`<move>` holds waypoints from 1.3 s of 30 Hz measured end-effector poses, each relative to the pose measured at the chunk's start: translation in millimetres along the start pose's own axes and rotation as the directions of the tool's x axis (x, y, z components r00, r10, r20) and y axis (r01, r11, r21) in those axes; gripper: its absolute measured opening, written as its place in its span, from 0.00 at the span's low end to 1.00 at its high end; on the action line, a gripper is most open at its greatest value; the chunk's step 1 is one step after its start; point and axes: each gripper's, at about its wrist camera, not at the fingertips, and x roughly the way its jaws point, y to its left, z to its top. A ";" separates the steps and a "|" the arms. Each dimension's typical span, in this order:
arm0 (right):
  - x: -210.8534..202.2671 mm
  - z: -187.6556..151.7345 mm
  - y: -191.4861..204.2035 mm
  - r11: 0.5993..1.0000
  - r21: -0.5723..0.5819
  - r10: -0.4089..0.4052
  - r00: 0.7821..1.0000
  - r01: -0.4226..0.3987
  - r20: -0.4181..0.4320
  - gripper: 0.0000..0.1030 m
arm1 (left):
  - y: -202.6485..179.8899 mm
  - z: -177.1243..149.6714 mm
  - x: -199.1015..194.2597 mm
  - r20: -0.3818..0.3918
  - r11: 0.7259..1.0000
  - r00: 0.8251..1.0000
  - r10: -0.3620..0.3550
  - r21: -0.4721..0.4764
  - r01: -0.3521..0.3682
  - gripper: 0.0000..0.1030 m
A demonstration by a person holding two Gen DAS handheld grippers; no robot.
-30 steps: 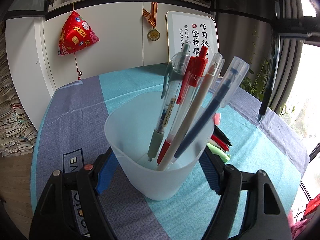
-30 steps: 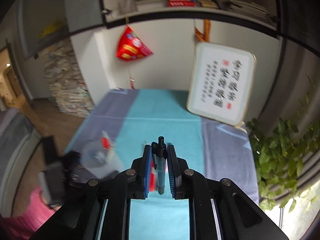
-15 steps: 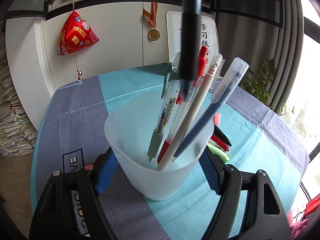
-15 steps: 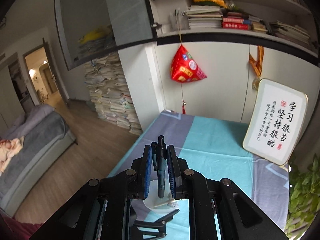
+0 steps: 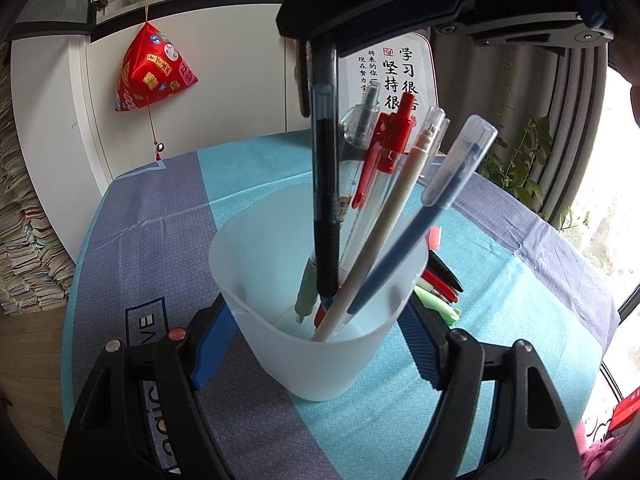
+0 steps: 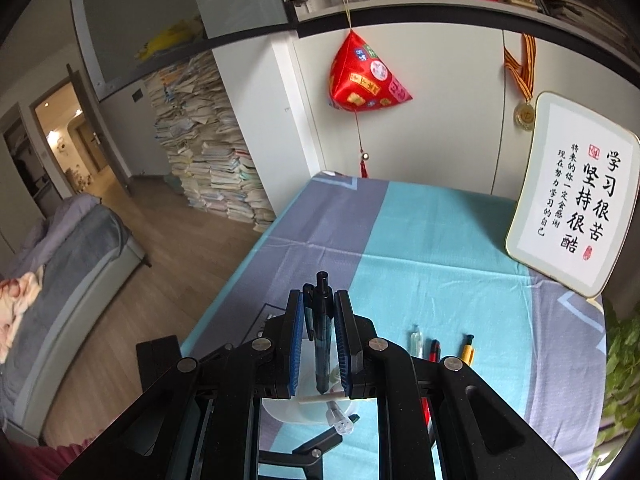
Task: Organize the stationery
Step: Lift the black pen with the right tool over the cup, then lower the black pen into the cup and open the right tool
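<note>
A translucent white cup [image 5: 320, 360] stands on the tablecloth, and my left gripper [image 5: 316, 344] is shut on it with a blue pad on each side. Several pens lean inside it: a green-grip pen [image 5: 306, 292], a red pen [image 5: 384, 148], a beige pen [image 5: 384, 232] and a blue capped pen [image 5: 440, 192]. My right gripper [image 5: 322, 46] hangs over the cup, shut on a dark pen [image 5: 325, 200] whose tip reaches down inside. In the right wrist view the dark pen [image 6: 322, 332] sits upright between the pads of the right gripper [image 6: 320, 338], with the cup [image 6: 288, 408] below.
Loose pens lie on the cloth right of the cup: black [image 5: 444, 272], red [image 5: 436, 284], green [image 5: 436, 308]. A framed calligraphy board [image 6: 572, 200] leans at the table's back. A red pouch [image 6: 366, 76] hangs on the wall. The table's left edge drops to the floor.
My right gripper has swung in from the right and come over the cup, bringing the dark pen down into it. The left gripper and the cup have stayed still.
</note>
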 end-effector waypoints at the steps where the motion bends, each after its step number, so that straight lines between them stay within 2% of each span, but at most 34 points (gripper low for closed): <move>1: 0.7 -1.2 -0.5 1.000 0.001 0.002 1.000 -0.002 -0.004 0.15 | 0.0 0.0 0.0 0.000 1.000 1.000 0.000 0.000 0.000 0.73; 22: 18.8 -10.4 -0.7 1.000 0.002 0.008 0.998 -0.008 -0.069 0.16 | 0.1 -0.1 0.1 0.000 1.000 1.000 0.000 0.001 0.000 0.73; 29: 3.5 -7.1 -4.6 1.000 0.009 0.000 1.000 0.000 -0.032 0.16 | -0.9 0.4 0.1 -0.001 1.000 1.000 -0.001 0.002 0.001 0.73; 34: -14.3 -5.3 -10.4 1.000 0.013 -0.028 1.000 0.028 0.012 0.16 | -0.9 0.3 0.1 -0.001 1.000 1.000 0.000 0.002 0.000 0.73; 39: -26.2 -11.2 -33.1 0.995 0.056 -0.084 0.996 0.082 0.027 0.16 | -0.9 0.3 0.2 -0.001 1.000 1.000 -0.001 0.002 0.001 0.73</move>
